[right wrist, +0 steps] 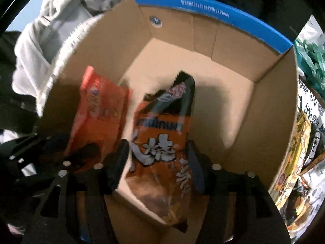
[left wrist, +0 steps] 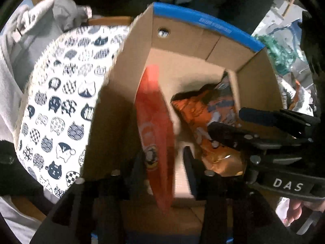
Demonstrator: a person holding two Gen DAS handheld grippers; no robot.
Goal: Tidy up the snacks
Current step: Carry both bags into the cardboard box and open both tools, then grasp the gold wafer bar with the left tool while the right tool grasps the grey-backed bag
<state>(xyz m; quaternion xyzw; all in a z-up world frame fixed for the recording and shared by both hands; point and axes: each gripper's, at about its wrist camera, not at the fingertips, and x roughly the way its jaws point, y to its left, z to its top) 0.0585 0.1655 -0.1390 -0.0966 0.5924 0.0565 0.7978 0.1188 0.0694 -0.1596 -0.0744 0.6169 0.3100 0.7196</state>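
Observation:
A cardboard box with a blue rim fills both views, also in the right wrist view. In the left wrist view, my left gripper stands over the box with a red snack bag upright between its wide-apart fingers; the left finger touches it, the right one stands off. An orange and black snack bag lies in the box. My right gripper has this orange bag between its spread fingers, which stand apart from it. The right gripper also shows in the left wrist view.
A round cat-print cushion lies left of the box, with grey clothing behind it. More snack packets lie right of the box, and a green plastic bag sits at the far right.

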